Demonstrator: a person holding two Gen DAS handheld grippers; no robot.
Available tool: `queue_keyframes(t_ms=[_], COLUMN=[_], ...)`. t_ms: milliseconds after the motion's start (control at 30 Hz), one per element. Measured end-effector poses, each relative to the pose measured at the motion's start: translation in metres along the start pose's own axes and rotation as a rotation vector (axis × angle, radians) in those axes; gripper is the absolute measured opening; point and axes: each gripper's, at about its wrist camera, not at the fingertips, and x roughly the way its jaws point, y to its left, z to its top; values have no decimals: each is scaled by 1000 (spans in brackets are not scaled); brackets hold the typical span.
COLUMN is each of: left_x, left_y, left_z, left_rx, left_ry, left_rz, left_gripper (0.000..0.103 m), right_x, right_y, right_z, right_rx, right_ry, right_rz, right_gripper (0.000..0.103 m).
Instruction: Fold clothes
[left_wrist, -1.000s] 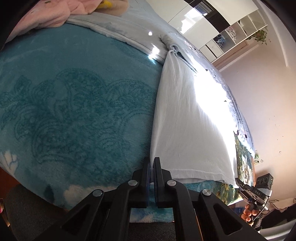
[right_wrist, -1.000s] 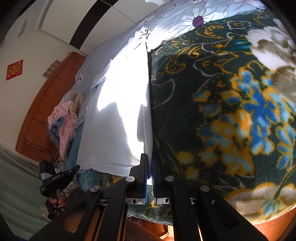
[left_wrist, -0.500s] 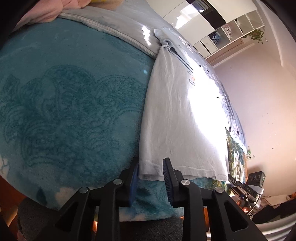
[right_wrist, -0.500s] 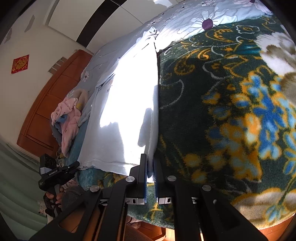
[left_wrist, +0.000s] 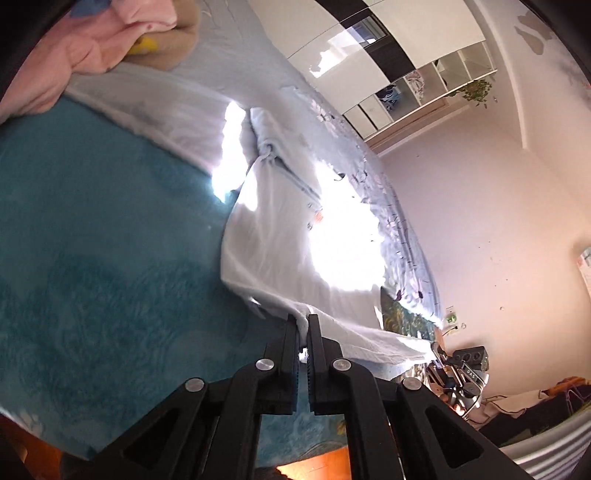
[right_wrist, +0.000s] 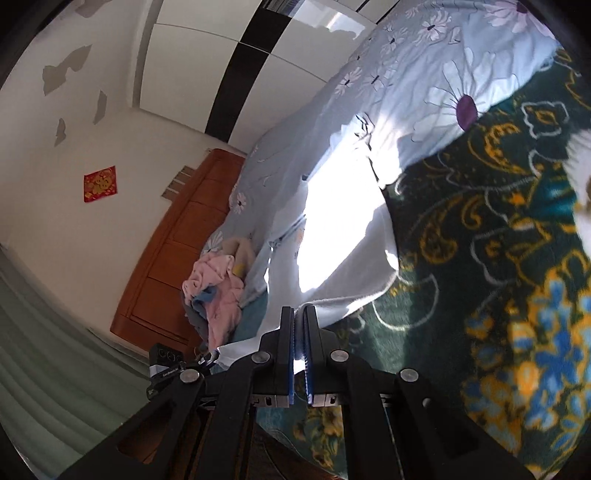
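both bottom corners of the white garment (left_wrist: 291, 236) are now off the bed, where a second ago the hem lay flat on the blankets. left tongs (left_wrist: 303, 321), which stood apart around the hem half a second back, are now clamped on the near left corner; cloth bunches between the jaws at lower centre of the left view. right tongs (right_wrist: 298, 314) stay clamped on the other corner, lower centre of the right view, with white hem running left toward the other tool. the hem hangs taut between the two grips, and the far tool shows at the lower right of the left view.

meaning, as a judgement: the grasp step looks done and the lift for a bottom-to-top fold is under way; next the hem needs carrying toward the collar end, upper centre of frame.

the rest of the garment still lies on the bed, between the teal blanket (left_wrist: 96, 236) and the dark floral blanket (right_wrist: 491, 258), sun-washed mid-body.

containers: none on the bed. open wardrobe shelves (left_wrist: 436, 85) at upper right of the left view hold small items, too small to tell. loose pink clothes pile (right_wrist: 218, 291) sits on the bed.
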Motion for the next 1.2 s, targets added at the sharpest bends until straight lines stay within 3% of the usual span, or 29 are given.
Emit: queue_keyframes(t_ms=[200, 433, 633, 767, 1000, 1200], left_x=[28, 101, 156, 190, 232, 238], left_y=[-12, -22, -7, 14, 50, 60], left_z=[85, 181, 236, 260, 280, 284], left_rx=[-16, 11, -9, -39, -90, -123], left_ry=[-11, 16, 30, 58, 107, 114], left_rz=[-31, 67, 122, 160, 213, 163], left_gripper=[3, 4, 4, 4, 4, 5], right_x=[37, 94, 144, 171, 204, 216], right_y=[18, 10, -17, -37, -65, -77], right_z=[74, 165, 218, 243, 258, 265], right_rx=[-16, -5, 29, 60, 101, 144], right_ry=[-47, -83, -58, -23, -1, 24], right_rz=[-8, -122, -210, -265, -360, -399], right_gripper=[4, 4, 4, 5, 5, 7])
